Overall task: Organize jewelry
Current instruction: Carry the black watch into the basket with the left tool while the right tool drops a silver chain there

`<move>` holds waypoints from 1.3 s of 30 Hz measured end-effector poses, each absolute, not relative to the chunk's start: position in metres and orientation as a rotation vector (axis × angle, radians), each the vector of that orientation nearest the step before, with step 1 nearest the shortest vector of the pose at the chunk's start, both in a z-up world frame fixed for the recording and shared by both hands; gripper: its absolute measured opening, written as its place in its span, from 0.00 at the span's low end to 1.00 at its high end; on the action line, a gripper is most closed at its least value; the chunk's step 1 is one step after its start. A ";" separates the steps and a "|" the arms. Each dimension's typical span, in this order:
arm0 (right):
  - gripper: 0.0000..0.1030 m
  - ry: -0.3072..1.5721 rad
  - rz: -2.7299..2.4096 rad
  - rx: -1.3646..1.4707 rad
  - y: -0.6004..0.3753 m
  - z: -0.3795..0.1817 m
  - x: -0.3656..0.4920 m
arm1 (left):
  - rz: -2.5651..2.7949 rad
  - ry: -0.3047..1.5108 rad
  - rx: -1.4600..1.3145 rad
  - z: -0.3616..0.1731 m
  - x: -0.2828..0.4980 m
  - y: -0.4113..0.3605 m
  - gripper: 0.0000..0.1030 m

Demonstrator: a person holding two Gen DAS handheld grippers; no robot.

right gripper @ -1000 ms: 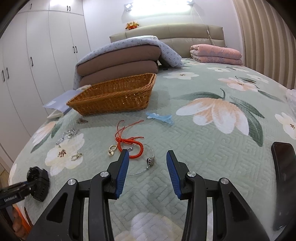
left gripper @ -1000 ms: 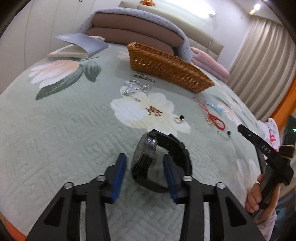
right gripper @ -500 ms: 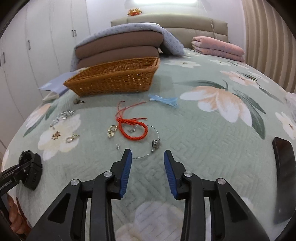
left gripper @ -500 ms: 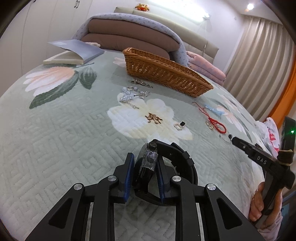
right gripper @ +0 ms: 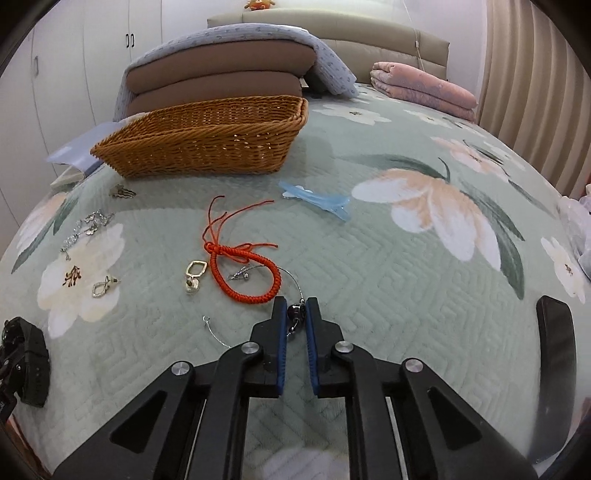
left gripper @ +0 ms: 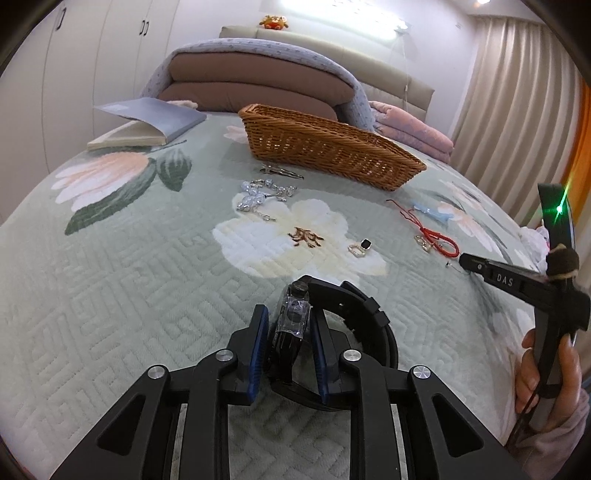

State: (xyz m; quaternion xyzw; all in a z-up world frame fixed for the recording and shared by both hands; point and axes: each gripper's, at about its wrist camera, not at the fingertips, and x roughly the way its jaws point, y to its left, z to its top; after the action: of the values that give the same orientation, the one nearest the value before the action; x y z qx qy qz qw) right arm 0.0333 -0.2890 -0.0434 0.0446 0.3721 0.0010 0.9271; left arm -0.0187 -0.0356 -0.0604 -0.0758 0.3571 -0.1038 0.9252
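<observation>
Both pairs of fingers have narrowed since a second ago: the left gripper [left gripper: 286,332] now clamps the black watch [left gripper: 295,325] at lower centre. The right gripper [right gripper: 295,325] pinches the wire bangle [right gripper: 297,314] by its dark bead, on the bed [right gripper: 369,258], below the red cord bracelet [right gripper: 243,273].

Bedroom. Bed [right gripper: 369,258] fills view; quilted pale-green cover with large floral print. Beige padded headboard [left gripper: 388,70] at far end, small orange plush toy [left gripper: 273,22] on top. Brown cushions [right gripper: 221,77] stacked near headboard, blue-grey patterned blanket [right gripper: 332,74] draped over them. Folded pink blanket [right gripper: 424,85] far right. White wardrobe doors [left gripper: 74,74] with dark handles along left wall. Beige pleated curtains [left gripper: 517,92] on right. Bright wall light [left gripper: 332,11] above headboard.
</observation>
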 end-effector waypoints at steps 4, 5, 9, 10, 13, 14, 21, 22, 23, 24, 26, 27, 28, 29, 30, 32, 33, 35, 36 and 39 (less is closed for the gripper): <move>0.12 0.742 -0.058 0.150 -0.308 -0.041 0.018 | -0.236 0.740 -0.183 -0.059 -0.018 -0.030 0.18; 0.12 0.736 -0.084 0.150 -0.312 -0.040 0.015 | -0.243 0.741 -0.192 -0.058 -0.018 -0.029 0.18; 0.12 0.714 -0.168 0.183 -0.334 -0.035 0.006 | -0.271 0.747 -0.221 -0.058 -0.017 -0.028 0.18; 0.12 0.711 -0.161 0.198 -0.337 -0.033 0.005 | -0.276 0.746 -0.221 -0.057 -0.016 -0.029 0.18; 0.12 0.688 -0.140 0.215 -0.337 -0.025 0.002 | -0.281 0.739 -0.213 -0.055 -0.016 -0.033 0.18; 0.12 0.672 -0.128 0.212 -0.334 -0.020 0.000 | -0.284 0.734 -0.210 -0.052 -0.015 -0.034 0.18; 0.12 0.577 -0.061 0.198 -0.317 0.017 -0.002 | -0.301 0.666 -0.192 -0.026 -0.004 -0.040 0.18; 0.12 0.567 -0.051 0.198 -0.315 0.022 -0.001 | -0.304 0.656 -0.189 -0.022 0.000 -0.041 0.18; 0.12 0.554 -0.035 0.200 -0.313 0.028 0.001 | -0.306 0.647 -0.186 -0.018 0.003 -0.043 0.18; 0.12 0.540 -0.015 0.201 -0.311 0.035 0.006 | -0.307 0.636 -0.181 -0.013 0.008 -0.044 0.18; 0.12 0.512 0.023 0.201 -0.307 0.048 0.016 | -0.307 0.614 -0.169 -0.003 0.018 -0.047 0.18; 0.12 0.491 0.041 0.197 -0.304 0.056 0.022 | -0.310 0.605 -0.165 0.004 0.024 -0.048 0.18; 0.12 0.472 0.052 0.192 -0.302 0.060 0.026 | -0.318 0.592 -0.161 0.012 0.034 -0.050 0.18; 0.12 0.428 0.079 0.182 -0.297 0.070 0.033 | -0.324 0.583 -0.160 0.018 0.042 -0.052 0.18; 0.12 0.400 0.097 0.178 -0.296 0.076 0.040 | -0.329 0.574 -0.158 0.024 0.051 -0.054 0.18; 0.12 0.364 0.129 0.176 -0.290 0.088 0.058 | -0.338 0.549 -0.147 0.037 0.072 -0.060 0.18; 0.12 0.360 0.144 0.176 -0.287 0.092 0.071 | -0.338 0.538 -0.140 0.043 0.083 -0.063 0.18; 0.12 0.351 0.186 0.180 -0.280 0.099 0.095 | -0.338 0.524 -0.124 0.054 0.110 -0.072 0.18; 0.12 0.341 0.212 0.183 -0.276 0.102 0.109 | -0.340 0.525 -0.128 0.057 0.125 -0.074 0.18; 0.12 0.352 0.235 0.176 -0.265 0.099 0.151 | -0.345 0.540 -0.147 0.060 0.173 -0.082 0.18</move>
State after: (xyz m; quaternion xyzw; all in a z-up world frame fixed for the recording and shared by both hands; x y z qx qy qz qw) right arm 0.1506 -0.2648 0.0990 0.0873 0.1746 0.1167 0.9738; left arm 0.1729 -0.0820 0.0596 -0.0721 0.2652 -0.1694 0.9465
